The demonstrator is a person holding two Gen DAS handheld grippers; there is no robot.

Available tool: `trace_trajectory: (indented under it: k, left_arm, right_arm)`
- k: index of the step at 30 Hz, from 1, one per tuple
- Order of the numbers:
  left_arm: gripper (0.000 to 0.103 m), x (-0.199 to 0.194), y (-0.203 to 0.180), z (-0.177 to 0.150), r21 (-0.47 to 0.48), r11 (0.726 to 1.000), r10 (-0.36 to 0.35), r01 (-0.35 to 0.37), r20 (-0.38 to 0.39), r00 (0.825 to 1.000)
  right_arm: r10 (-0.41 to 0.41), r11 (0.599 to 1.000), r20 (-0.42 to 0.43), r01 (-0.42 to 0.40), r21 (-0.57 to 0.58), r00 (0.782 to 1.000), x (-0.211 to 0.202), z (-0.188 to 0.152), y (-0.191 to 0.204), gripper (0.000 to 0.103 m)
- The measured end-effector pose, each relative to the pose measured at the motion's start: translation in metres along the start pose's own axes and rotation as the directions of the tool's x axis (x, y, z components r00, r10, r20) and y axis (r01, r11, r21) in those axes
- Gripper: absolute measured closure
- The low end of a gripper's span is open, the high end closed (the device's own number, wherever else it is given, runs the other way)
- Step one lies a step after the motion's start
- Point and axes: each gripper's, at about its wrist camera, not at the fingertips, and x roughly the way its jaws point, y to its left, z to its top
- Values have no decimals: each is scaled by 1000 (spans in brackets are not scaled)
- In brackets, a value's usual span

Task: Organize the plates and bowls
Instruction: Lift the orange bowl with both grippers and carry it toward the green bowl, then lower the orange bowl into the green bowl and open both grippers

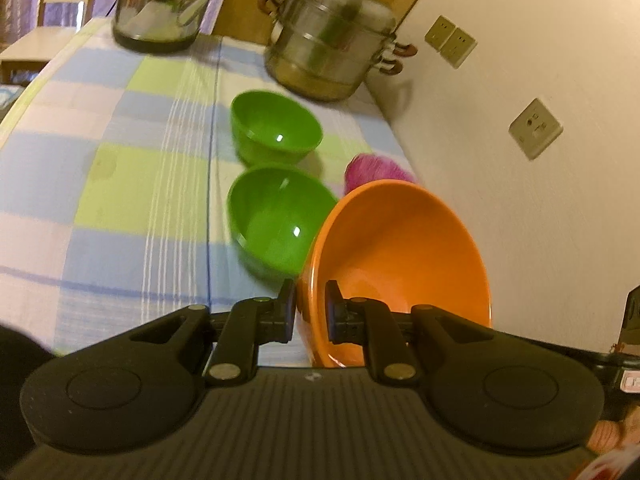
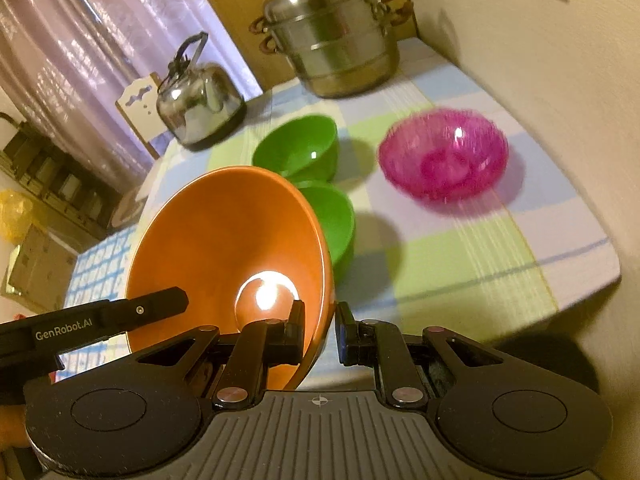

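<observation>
The orange bowl (image 1: 400, 248) hung tilted between both tools: the left gripper (image 1: 311, 300) and right gripper (image 2: 320, 320) each pinched its rim.

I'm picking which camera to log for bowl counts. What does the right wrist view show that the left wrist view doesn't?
Only the right wrist view shows the whole pink bowl, plus the left gripper's arm at its left edge; the left view catches just a sliver of pink bowl behind the orange rim. Only the left wrist view shows three wall sockets. Both show the orange bowl, pinched at its rim, two green bowls, the kettle and the steamer pot.
</observation>
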Motion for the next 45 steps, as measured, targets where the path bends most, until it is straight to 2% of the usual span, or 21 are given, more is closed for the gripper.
trace_trajectory:
  k: [6, 11, 26, 31, 36, 45]
  left_arm:
    - [90, 4, 15, -30, -14, 1000, 22, -23, -46, 999]
    - [90, 13, 24, -47, -29, 999, 37, -40, -84, 996]
    - [90, 22, 29, -46, -54, 997, 53, -59, -102, 993]
    - [90, 19, 24, -33, -52, 997, 47, -51, -75, 996]
    - [90, 25, 19, -6, -47, 998, 35, -37, -46, 998]
    - [90, 61, 21, 50, -31, 998, 53, -54, -30, 998]
  right_arm:
    - [0, 1000, -80, 2, 17, 997, 16, -34, -7, 87]
    - [-12, 1000, -117, 14, 13, 993, 26, -48, -11, 87]
    - [-11, 999, -151, 16, 34, 988, 38, -50, -13, 88]
    - [-8, 999, -129, 12, 35, 992, 33, -37, -9, 87]
    - [0, 999, -88, 4, 37, 996, 32, -8, -8, 87]
    - [11, 999, -54, -8, 43, 998, 63, 51, -10, 88]
